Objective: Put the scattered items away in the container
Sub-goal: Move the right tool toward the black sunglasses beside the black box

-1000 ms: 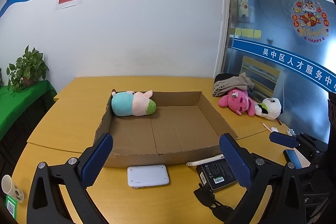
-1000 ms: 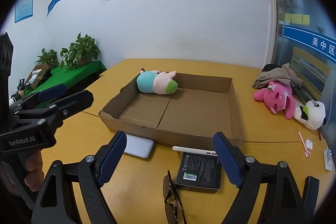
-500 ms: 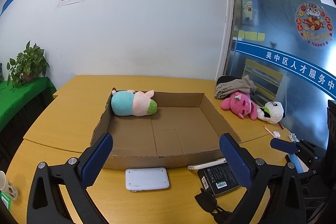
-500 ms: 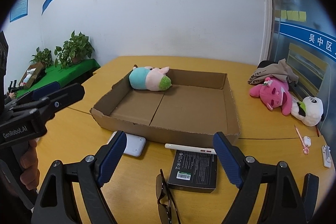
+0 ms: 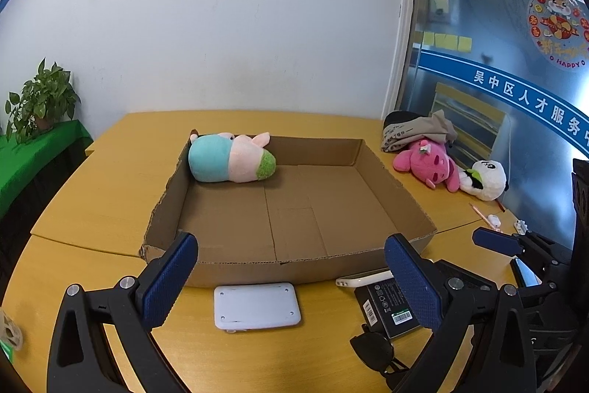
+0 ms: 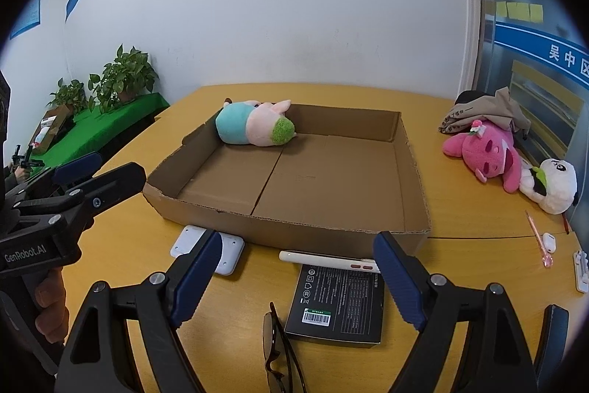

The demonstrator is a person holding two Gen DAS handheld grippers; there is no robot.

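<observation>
Both my claws are empty and spread wide: the left gripper (image 5: 291, 277) hangs over the white flat device (image 5: 257, 305), the right gripper (image 6: 294, 277) over the black box (image 6: 337, 302), nothing between the pads of either.

The cardboard tray (image 5: 239, 269) sits mid-table, with one plush, teal and pink (image 5: 230, 162), already tucked into its far left corner. Everything else waits outside. Along the tray's near wall lie the white device, a slim white stick-like gadget (image 6: 327, 260) and the black box; sunglasses (image 6: 278, 348) sit at the table's near edge.

By my reckoning the white device is smooth hard plastic, thin and low, so it may skate; I'd pinch it across its short sides. The box looks stiff and matte, an easy squeeze across its width. The sunglasses seem fragile, best taken by the frame's bridge rather than the lenses.

Off by the table's right edge, the pink plush (image 6: 486, 153) and panda plush (image 6: 552, 185) look soft and light, so any grab across the belly should do. A pink pen (image 6: 537, 238) lies there too, thin and likely to roll.
</observation>
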